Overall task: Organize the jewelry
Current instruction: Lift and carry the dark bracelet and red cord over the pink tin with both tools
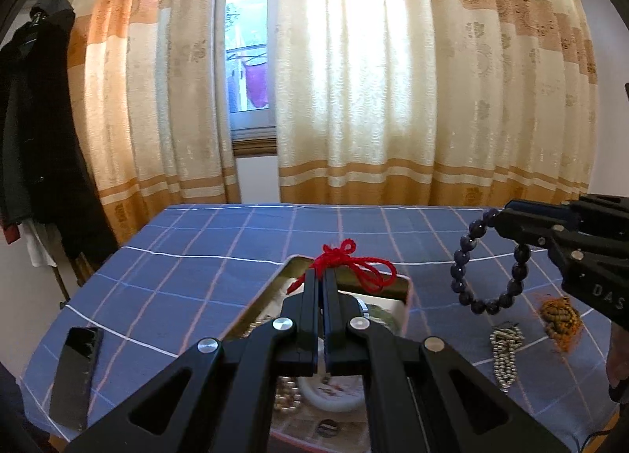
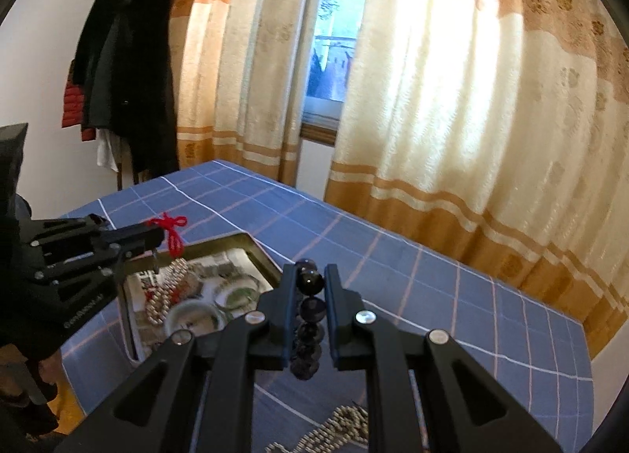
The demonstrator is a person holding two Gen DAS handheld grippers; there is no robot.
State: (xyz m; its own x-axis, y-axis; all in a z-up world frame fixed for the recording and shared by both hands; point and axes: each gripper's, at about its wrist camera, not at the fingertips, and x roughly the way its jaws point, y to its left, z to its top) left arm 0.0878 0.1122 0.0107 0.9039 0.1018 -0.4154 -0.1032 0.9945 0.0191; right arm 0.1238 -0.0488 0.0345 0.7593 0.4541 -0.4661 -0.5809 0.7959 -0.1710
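Two tools are loaded at once. The left tool (image 1: 323,276) is fully closed on a red cord (image 1: 354,264), pinched at the very tips, with loops hanging over the open box (image 1: 407,296). The right tool (image 2: 310,276) is closed to a narrow gap around a dark bead bracelet (image 1: 487,268), which dangles in the air above the tabletop (image 1: 196,256), to the right of the box.

Likely trouble: round beads could roll out of the grip, and the thin cord could slip from so small a bite or snag the box rim.

Inside the box lie a pearl strand (image 2: 165,292) and bangles (image 2: 240,292); a silver chain (image 1: 505,354) and an orange bundle (image 1: 560,319) wait outside.
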